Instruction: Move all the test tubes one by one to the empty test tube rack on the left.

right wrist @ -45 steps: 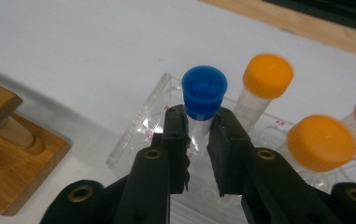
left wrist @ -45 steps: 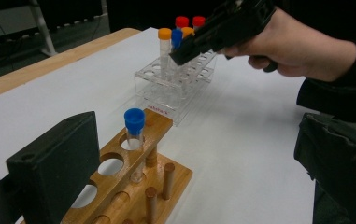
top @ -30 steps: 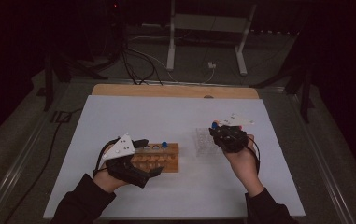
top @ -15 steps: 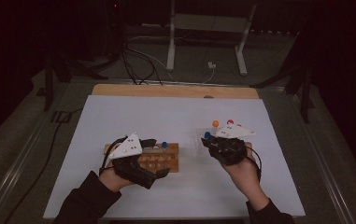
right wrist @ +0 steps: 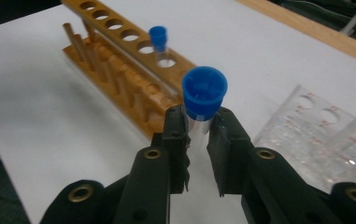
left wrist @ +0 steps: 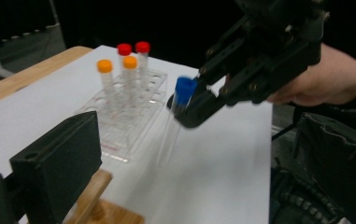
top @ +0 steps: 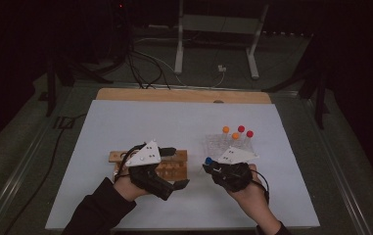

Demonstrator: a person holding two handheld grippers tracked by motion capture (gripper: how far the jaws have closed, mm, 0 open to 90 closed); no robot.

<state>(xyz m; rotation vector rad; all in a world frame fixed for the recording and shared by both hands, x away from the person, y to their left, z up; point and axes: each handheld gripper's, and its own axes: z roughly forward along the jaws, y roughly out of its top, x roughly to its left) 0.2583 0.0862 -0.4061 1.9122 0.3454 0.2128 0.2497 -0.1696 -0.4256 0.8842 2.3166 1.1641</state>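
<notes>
— What's my right claw (right wrist: pixel 197 135) got?
— It's clamped on a blue-capped tube (right wrist: pixel 202 95), held above the bench (top: pixel 174 122) between the clear rack (top: pixel 223 144) at two o'clock and the wooden rack (top: pixel 172 169) at nine.
— And my left claw (top: pixel 174 169)?
— Jaws wide, either side of the wooden rack's end, gripping nothing.

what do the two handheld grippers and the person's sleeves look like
Both the left gripper and the right gripper are black, with jointed linkages and brass-coloured pivot rivets. Each carries a pale grey three-cornered plate on top, dotted with small dark marks. A thin black cable loops from each body. The jaws are flat, blocky black pads. The person wears dark long sleeves.
</notes>
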